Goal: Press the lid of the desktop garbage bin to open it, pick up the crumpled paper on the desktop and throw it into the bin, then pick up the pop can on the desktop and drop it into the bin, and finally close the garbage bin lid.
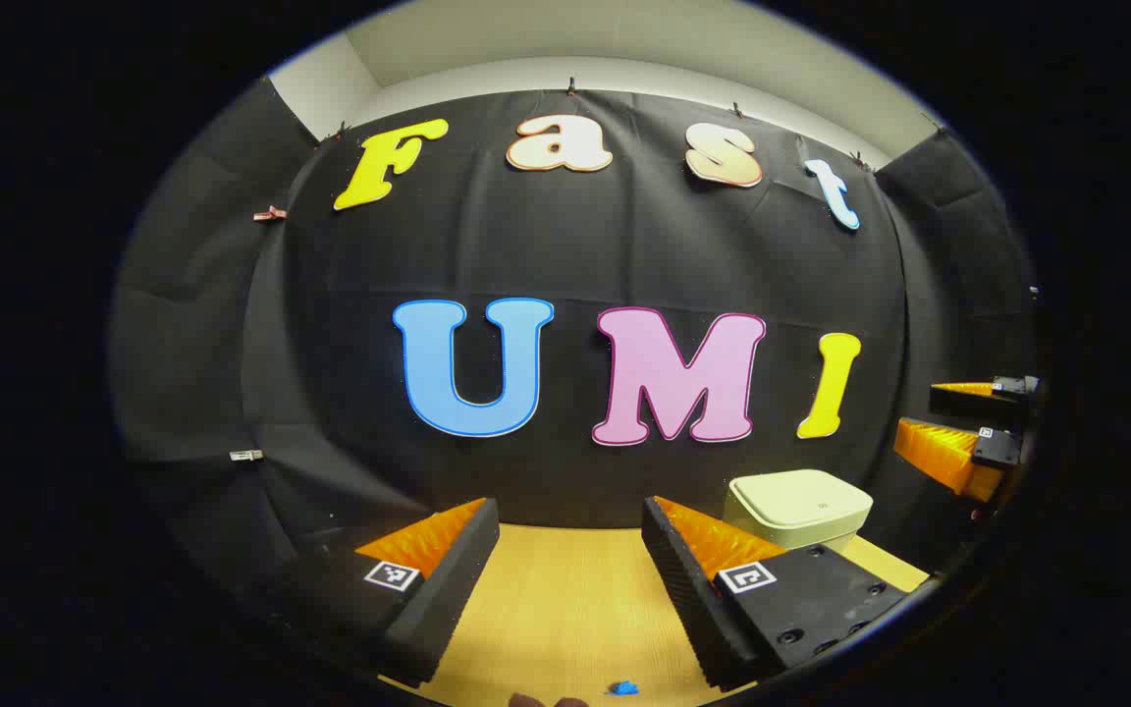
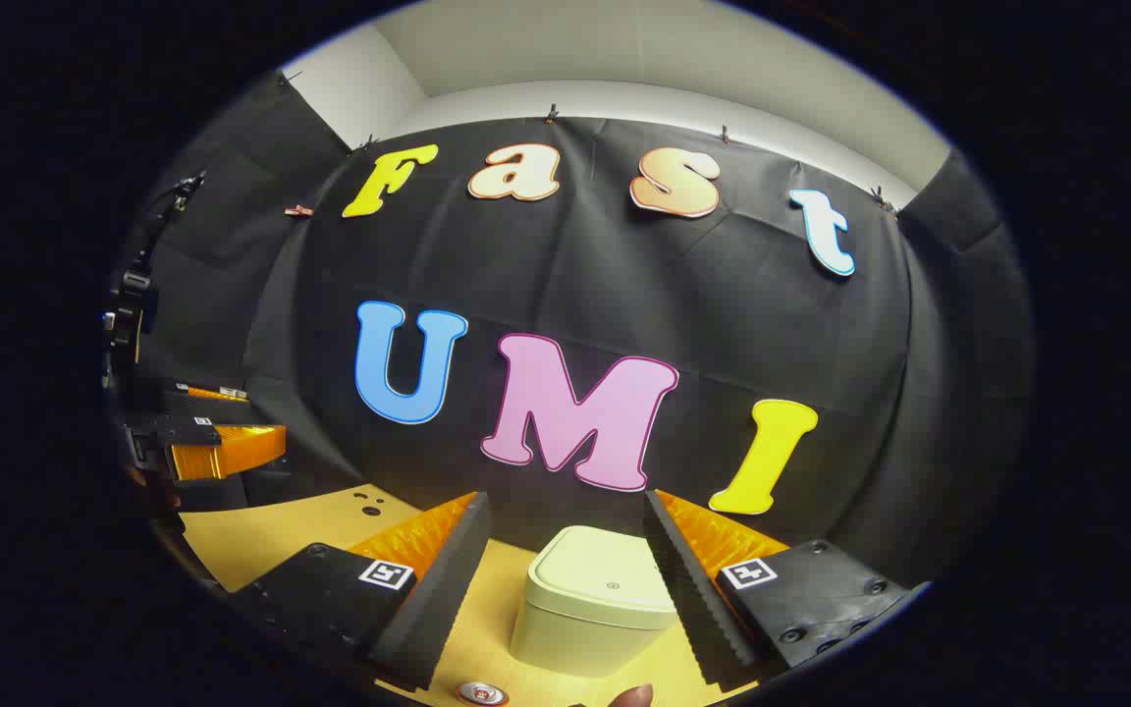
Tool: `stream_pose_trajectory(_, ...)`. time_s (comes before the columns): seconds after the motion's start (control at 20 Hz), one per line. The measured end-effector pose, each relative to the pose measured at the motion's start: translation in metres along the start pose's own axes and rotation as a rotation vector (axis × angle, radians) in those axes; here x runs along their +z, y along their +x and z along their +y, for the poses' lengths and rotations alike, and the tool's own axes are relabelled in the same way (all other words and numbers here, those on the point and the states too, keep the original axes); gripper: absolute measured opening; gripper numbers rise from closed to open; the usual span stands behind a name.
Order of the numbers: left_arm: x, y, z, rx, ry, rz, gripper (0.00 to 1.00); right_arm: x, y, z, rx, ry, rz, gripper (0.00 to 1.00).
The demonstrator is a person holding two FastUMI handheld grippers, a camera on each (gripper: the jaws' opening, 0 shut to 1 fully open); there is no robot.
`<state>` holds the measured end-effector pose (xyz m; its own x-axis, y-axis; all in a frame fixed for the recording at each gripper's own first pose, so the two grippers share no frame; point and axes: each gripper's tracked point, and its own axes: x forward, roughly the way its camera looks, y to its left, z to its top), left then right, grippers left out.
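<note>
Pale cream plastic forms the bin [image 2: 593, 599], which stands on the wooden bench [image 2: 261, 535] with its lid [image 2: 605, 572] flat and shut. No part of the task is judged done: the lid is yet to be pressed, the paper and the can are yet to be dropped in, and the closing comes last.

In the right gripper view, the bin is framed just ahead of the right gripper [image 2: 565, 579], whose jaws are spread wide and hold nothing. At the bottom edge a round metal top [image 2: 482, 693] is seen, possibly the pop can, though too little of it is visible to be sure. The left gripper [image 2: 217, 442] appears at the far left.

In the left gripper view, the left gripper [image 1: 570, 570], jaws wide and empty, is aimed at bare bench [image 1: 565, 609]; the bin [image 1: 799, 506] sits to the right behind one finger. A small blue scrap [image 1: 622, 687] lies at the bottom edge. The crumpled paper cannot be placed.
</note>
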<state>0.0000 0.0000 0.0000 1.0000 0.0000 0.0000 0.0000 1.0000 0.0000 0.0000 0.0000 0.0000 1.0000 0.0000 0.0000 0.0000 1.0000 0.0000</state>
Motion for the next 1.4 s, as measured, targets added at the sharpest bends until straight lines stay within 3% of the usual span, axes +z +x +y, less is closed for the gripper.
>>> stream_pose_trajectory(0.25,-0.006,0.002,0.007,0.003,0.008,0.002,0.95,0.01,-0.002,-0.015,-0.041,0.026,-0.013,0.97)
stream_pose_trajectory(0.35,-0.008,0.006,0.007,-0.009,0.004,0.003,0.95,0.012,0.002,-0.018,-0.05,0.055,-0.008,0.92)
stream_pose_trajectory(0.5,-0.01,0.011,0.007,-0.032,-0.003,0.007,0.95,0.009,0.01,-0.033,-0.095,0.083,0.021,0.41)
stream_pose_trajectory(0.6,-0.011,0.014,0.008,-0.046,0.003,0.011,0.95,0.01,0.008,-0.029,-0.07,0.106,0.008,0.07)
stream_pose_trajectory(0.7,-0.01,0.018,0.011,-0.052,0.018,0.01,0.95,0.017,0.01,-0.036,-0.097,0.078,-0.018,0.08)
stream_pose_trajectory(0.8,-0.008,0.02,0.01,-0.063,0.027,0.006,0.95,0.013,0.012,-0.025,-0.074,0.092,-0.013,0.05)
stream_pose_trajectory(0.95,-0.009,0.019,0.011,-0.078,0.035,0.003,0.95,0.006,0.017,-0.023,-0.07,0.152,0.037,0.05)
stream_pose_trajectory(1.4,-0.008,0.025,0.01,-0.115,0.046,-0.007,0.95,-0.034,0.053,-0.052,-0.076,0.163,0.224,0.05)
